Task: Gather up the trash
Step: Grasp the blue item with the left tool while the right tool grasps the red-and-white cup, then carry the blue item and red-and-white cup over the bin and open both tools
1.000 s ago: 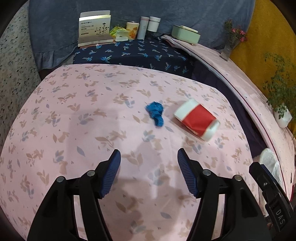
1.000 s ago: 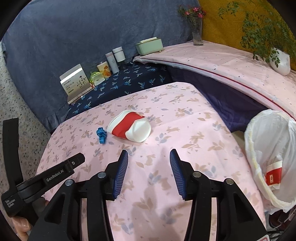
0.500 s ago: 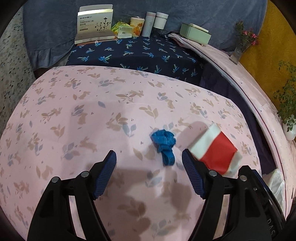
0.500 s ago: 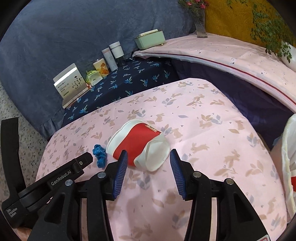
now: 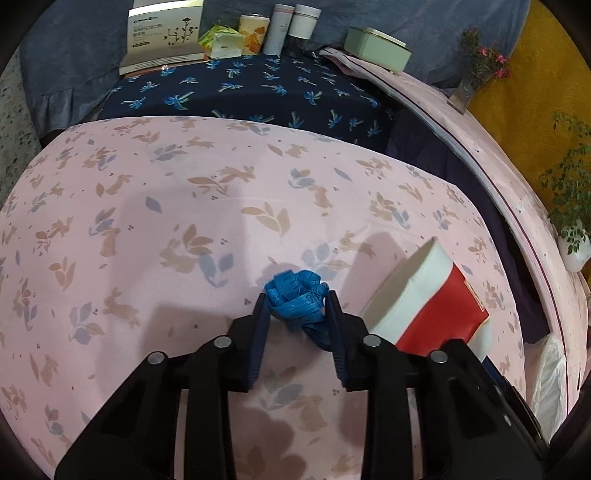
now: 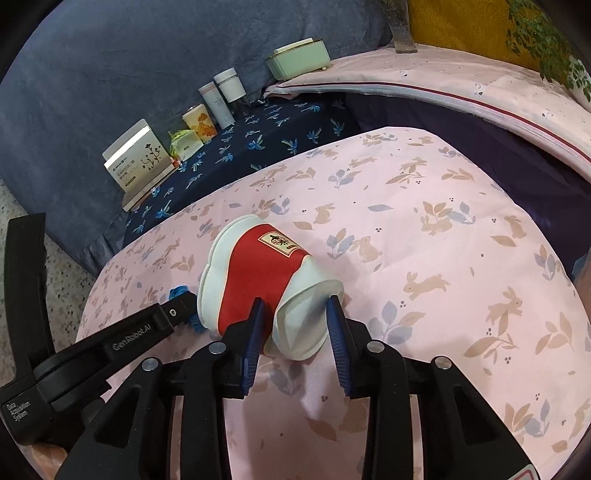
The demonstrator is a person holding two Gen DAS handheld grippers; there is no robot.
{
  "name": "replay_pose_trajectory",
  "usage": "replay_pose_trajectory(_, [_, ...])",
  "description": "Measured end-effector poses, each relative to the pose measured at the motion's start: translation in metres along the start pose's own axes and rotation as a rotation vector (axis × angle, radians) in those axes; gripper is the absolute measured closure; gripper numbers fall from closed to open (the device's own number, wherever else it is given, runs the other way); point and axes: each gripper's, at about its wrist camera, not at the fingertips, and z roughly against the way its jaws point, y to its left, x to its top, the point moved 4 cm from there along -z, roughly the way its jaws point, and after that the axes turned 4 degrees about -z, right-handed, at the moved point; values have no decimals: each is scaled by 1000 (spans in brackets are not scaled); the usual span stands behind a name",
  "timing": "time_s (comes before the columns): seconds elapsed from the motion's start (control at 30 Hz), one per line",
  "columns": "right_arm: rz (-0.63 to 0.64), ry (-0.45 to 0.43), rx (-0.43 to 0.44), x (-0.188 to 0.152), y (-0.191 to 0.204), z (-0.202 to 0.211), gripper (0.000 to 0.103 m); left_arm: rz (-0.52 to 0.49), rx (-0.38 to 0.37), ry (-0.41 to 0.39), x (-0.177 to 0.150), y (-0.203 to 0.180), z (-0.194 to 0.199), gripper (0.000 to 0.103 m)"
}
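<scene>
A crumpled blue wad lies on the pink rabbit-print cloth. My left gripper is closing on it, and both blue pads touch its sides. Right beside it, a red and white paper cup lies on its side. In the right wrist view the cup points its base toward me. My right gripper is closing around that white base, with the pads pressing on it. A bit of the blue wad peeks out left of the cup.
A white plastic bag hangs off the cloth's right edge. At the back, on the dark blue cloth, stand a booklet box, jars and a pale green box. A flower vase and potted plant sit to the right.
Both grippers moved forward and down over the cloth. The left jaws narrowed onto the blue wad. The right jaws narrowed onto the cup's base.
</scene>
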Motion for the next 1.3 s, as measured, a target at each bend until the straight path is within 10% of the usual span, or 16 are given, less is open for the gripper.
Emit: replay_pose_trajectory(1.3, [-141,-206,-34,-3,-131,184,82,-170,-105,-67,-77,-166,113,81])
